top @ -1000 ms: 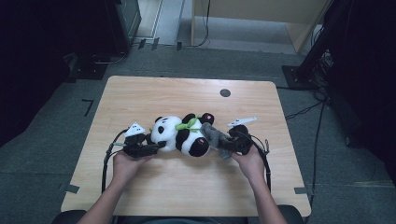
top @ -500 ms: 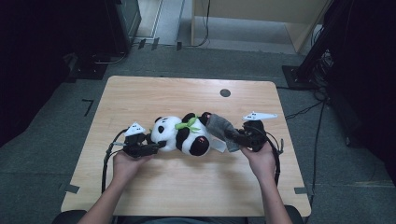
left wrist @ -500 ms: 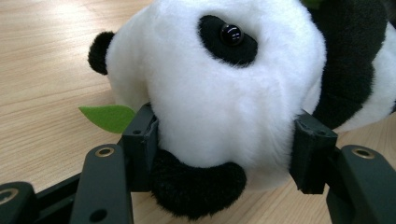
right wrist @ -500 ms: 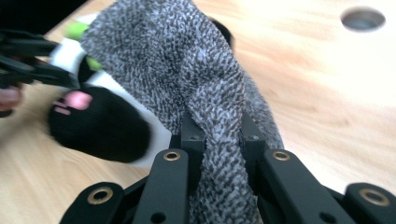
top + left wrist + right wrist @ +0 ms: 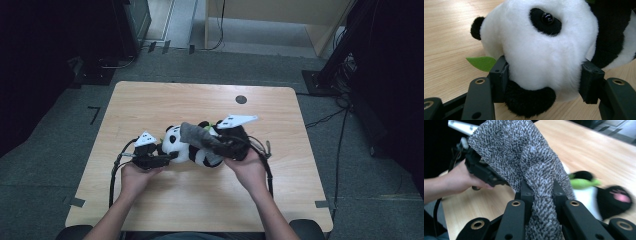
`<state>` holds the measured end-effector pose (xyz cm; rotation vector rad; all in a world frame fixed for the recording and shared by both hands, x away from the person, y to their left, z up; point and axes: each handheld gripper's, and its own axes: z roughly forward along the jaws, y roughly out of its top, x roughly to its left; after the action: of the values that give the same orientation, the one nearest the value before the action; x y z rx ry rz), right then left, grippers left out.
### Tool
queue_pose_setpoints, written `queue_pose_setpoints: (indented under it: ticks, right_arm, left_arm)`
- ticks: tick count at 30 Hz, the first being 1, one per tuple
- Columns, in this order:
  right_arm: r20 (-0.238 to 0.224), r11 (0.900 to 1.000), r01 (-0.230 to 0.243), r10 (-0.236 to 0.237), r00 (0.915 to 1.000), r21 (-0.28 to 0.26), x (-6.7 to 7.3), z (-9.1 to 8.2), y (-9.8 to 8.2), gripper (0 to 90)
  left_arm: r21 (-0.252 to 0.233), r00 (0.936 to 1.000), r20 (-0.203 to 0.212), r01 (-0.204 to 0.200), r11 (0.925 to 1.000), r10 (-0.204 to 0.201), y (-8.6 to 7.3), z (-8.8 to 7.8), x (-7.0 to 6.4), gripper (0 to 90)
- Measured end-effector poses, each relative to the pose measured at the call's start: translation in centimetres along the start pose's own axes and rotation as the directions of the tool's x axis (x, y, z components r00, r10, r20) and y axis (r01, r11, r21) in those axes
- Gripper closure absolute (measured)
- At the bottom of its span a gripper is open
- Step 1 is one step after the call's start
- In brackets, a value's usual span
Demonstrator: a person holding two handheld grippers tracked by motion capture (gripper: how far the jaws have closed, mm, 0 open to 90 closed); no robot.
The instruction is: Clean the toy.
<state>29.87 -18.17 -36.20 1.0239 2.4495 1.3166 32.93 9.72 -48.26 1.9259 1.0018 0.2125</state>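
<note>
Panda [image 5: 186, 145] on wood table [image 5: 150, 105], grey floor; left gripper [image 5: 544, 75] clamps head; right gripper [image 5: 543, 192] pinches grey cloth [image 5: 524, 157].

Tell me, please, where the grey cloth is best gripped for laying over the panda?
Probably at a bunched edge, as the right gripper has it: the grey cloth is limp and gathers into a narrow fold between the jaws. Come from above the panda, whose head the left gripper clamps.

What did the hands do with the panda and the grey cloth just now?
The right tongs, shut on the grey cloth, lifted it and swung it left over the toy panda. The left tongs stayed put, clamped on the panda's head, and the panda kept lying on the table.
</note>
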Motion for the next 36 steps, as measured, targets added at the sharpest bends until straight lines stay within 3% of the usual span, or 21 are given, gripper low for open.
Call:
queue_pose_setpoints:
  ticks: [3,7,10,17,23,25,28,30,36]
  right_arm:
    - [0.018,0.996,0.035,-0.037,0.9992,0.077,1.3,2.8,-0.3,79.0]
    - [0.066,0.981,0.086,-0.099,0.9929,0.176,2.3,6.0,-1.7,79.1]
    - [0.089,0.975,0.109,-0.128,0.9877,0.193,2.8,6.9,-2.8,79.3]
    - [0.088,0.965,0.153,-0.175,0.9806,0.211,3.3,7.3,-4.7,79.8]
    - [0.087,0.951,0.188,-0.214,0.9729,0.246,3.5,7.7,-5.9,80.0]
    - [0.080,0.946,0.164,-0.193,0.9779,0.280,3.1,8.0,-6.7,80.1]
    - [0.090,0.955,0.134,-0.163,0.9826,0.263,2.3,7.7,-7.8,80.1]
    - [0.078,0.958,0.118,-0.142,0.9868,0.261,1.9,7.2,-7.8,80.0]
    - [0.073,0.955,0.103,-0.128,0.9891,0.278,1.2,6.1,-8.2,80.0]
  left_arm:
    - [0.000,1.0000,0.001,0.006,1.0000,-0.006,0.0,0.0,0.0,38.5]
    - [0.002,1.0000,0.000,0.008,1.0000,-0.008,0.0,0.0,0.0,38.6]
    - [0.009,1.0000,0.001,0.006,0.9999,-0.006,0.0,0.0,0.0,38.7]
    - [0.020,0.9998,-0.007,-0.016,0.9997,0.016,0.0,0.0,-0.2,38.9]
    - [0.017,0.9999,0.001,0.013,0.9998,-0.013,0.0,0.1,-0.1,39.0]
    - [0.017,0.9998,0.005,0.019,0.9997,-0.019,0.0,0.1,0.0,39.0]
    - [0.016,0.9999,-0.006,-0.015,0.9998,0.015,0.0,0.2,-0.2,39.5]
    - [0.017,0.9999,-0.006,-0.016,0.9997,0.016,0.0,0.2,-0.2,39.7]
    - [0.022,0.9995,-0.009,-0.029,0.9993,0.029,-0.1,0.2,-0.3,40.4]
